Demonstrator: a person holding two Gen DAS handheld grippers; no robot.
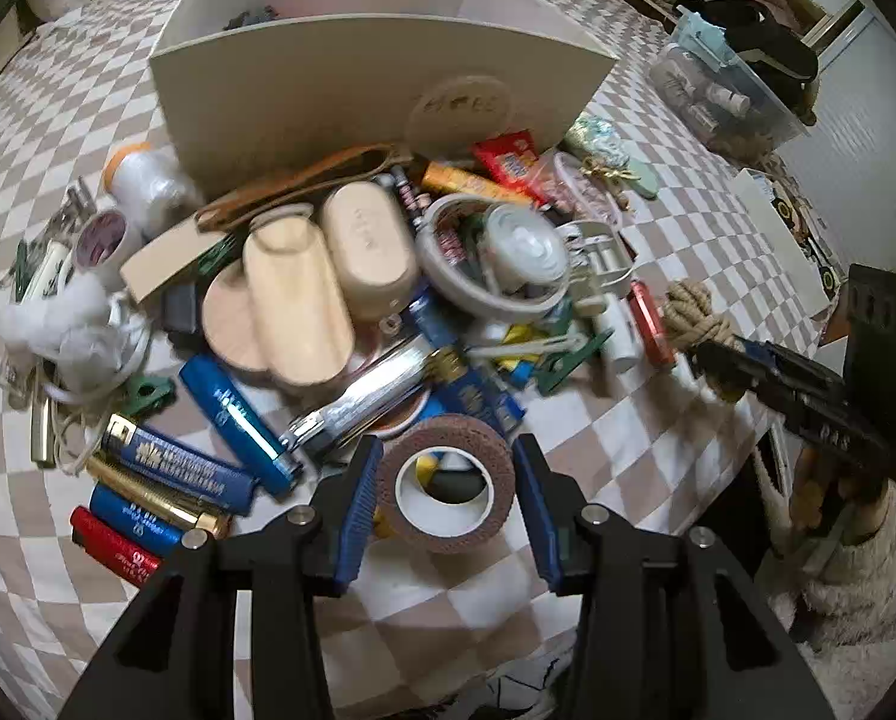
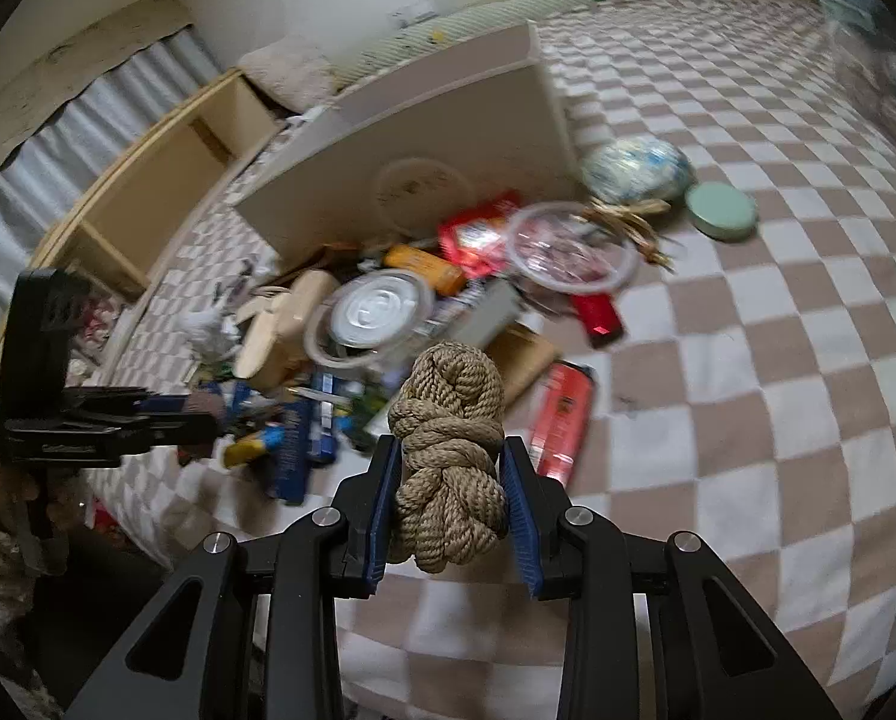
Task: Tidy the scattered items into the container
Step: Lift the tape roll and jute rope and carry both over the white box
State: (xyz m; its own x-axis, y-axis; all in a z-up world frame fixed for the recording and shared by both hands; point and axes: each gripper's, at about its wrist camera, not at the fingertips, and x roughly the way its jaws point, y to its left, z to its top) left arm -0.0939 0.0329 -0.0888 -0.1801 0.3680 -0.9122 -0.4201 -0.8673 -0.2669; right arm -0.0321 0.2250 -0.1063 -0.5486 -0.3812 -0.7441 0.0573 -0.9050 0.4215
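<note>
My left gripper (image 1: 444, 447) is shut on a brown tape roll (image 1: 448, 534), held just above the near edge of a pile of scattered items (image 1: 351, 276). The pile holds lighters, wooden pieces, a round tin lid and clips. Behind it stands the beige open container (image 1: 357, 84), with something dark inside. My right gripper (image 2: 451, 443) is shut on a knotted bundle of tan rope (image 2: 441, 396), lifted over the pile's right side. The container (image 2: 448, 144) lies ahead of it. Each wrist view shows the other gripper: the right one (image 1: 725, 367) at right, the left one (image 2: 204, 414) at left.
A checkered cover (image 2: 748, 360) spreads under everything. A green round tin (image 2: 721, 210) and a foil-wrapped ball (image 2: 634, 165) lie right of the container. A clear plastic bin (image 1: 724, 96) stands at back right. A fluffy sleeve (image 1: 856, 570) shows at the lower right.
</note>
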